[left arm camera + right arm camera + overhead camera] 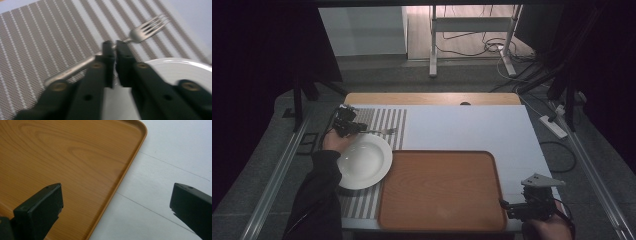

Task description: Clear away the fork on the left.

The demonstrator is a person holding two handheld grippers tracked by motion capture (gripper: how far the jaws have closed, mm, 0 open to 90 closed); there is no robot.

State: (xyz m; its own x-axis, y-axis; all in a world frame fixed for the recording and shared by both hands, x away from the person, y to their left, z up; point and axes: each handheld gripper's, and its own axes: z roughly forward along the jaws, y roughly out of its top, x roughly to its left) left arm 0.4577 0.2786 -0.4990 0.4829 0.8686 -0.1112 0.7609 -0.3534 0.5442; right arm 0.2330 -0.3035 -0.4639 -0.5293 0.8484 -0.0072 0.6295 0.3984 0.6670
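One fork (147, 28) pinched at its neck by left tool (115, 46), tines beyond tips

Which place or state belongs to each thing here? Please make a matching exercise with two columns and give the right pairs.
Column one:
1. fork
2. white plate
3. wooden tray
4. right gripper

Column two:
A. jaws wide open, nothing between them
B. bare, at the middle of the table's near edge
C. clamped at its handle by the left gripper, above the striped mat
D. resting on the striped mat, left of the tray

Right pairs: 1-C, 2-D, 3-B, 4-A
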